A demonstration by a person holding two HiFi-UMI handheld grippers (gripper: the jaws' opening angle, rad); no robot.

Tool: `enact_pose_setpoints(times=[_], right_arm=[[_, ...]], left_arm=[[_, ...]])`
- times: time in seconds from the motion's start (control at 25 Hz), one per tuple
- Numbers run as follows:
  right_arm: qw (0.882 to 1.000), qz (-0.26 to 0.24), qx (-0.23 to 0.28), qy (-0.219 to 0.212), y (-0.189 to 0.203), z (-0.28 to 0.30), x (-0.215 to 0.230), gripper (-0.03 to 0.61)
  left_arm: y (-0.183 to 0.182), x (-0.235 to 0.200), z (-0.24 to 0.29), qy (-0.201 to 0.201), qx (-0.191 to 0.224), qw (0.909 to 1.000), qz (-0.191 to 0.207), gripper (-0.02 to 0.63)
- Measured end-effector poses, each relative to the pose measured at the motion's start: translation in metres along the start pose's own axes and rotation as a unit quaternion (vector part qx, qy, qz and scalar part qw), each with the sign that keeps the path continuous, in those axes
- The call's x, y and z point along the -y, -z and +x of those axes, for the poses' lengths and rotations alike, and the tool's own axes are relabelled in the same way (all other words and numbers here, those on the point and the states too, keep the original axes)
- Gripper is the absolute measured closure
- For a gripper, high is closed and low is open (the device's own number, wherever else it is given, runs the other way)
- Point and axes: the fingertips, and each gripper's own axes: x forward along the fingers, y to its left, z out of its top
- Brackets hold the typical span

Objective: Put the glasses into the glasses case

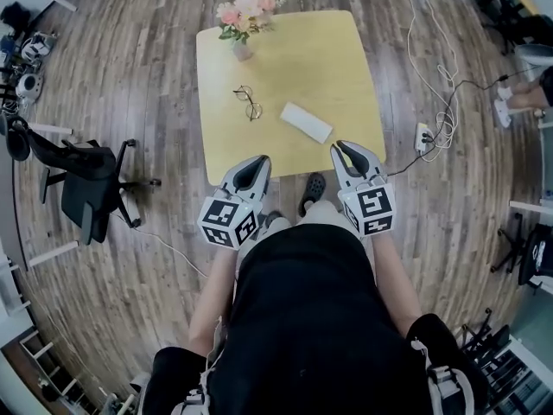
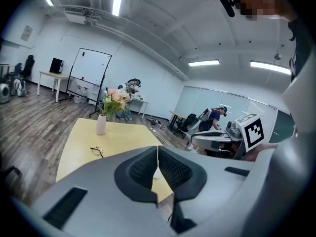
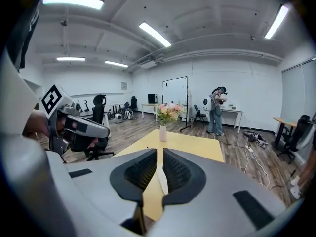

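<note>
Thin-framed glasses [image 1: 248, 102] lie unfolded on the yellow table [image 1: 346, 67], left of the middle. A white closed glasses case [image 1: 306, 122] lies slantwise to their right. Both grippers hover at the table's near edge, short of both things. My left gripper [image 1: 259, 164] has its pads together with nothing in them; its own view shows the glasses [image 2: 97, 151] far ahead on the left. My right gripper [image 1: 343, 150] stands open by a narrow slit and is empty; the case [image 3: 161, 178] shows through that slit.
A vase of pink flowers [image 1: 244, 20] stands at the table's far left corner. A black office chair [image 1: 86, 184] is on the floor to the left. A power strip with cables [image 1: 423, 135] lies to the right. A person [image 3: 217, 110] stands far behind the table.
</note>
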Motion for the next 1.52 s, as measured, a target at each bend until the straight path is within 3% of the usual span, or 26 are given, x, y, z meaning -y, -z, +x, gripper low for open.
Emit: enact_pose_setpoints(times=[0.52,0.84,1.12,1.52], right_arm=[[0.991,-0.051,-0.075,-0.102,0.036,0.062,0.036,0.450],[0.981,-0.082,-0.124,-0.122,0.059,0.083,0.041,0.394],[0.976,-0.107,-0.156,-0.110,0.073,0.102,0.034,0.367],[0.971,-0.112,-0.202,-0.066,0.096,0.128,0.028,0.333]], left_arm=[[0.007,-0.014,0.078,-0.054,-0.024,0.9975,-0.038,0.589],[0.022,-0.019,0.099,-0.067,-0.043,0.9954,-0.053,0.589],[0.034,-0.039,0.113,-0.054,-0.067,0.9950,-0.052,0.589],[0.049,-0.059,0.142,0.004,-0.124,0.9919,-0.027,0.589]])
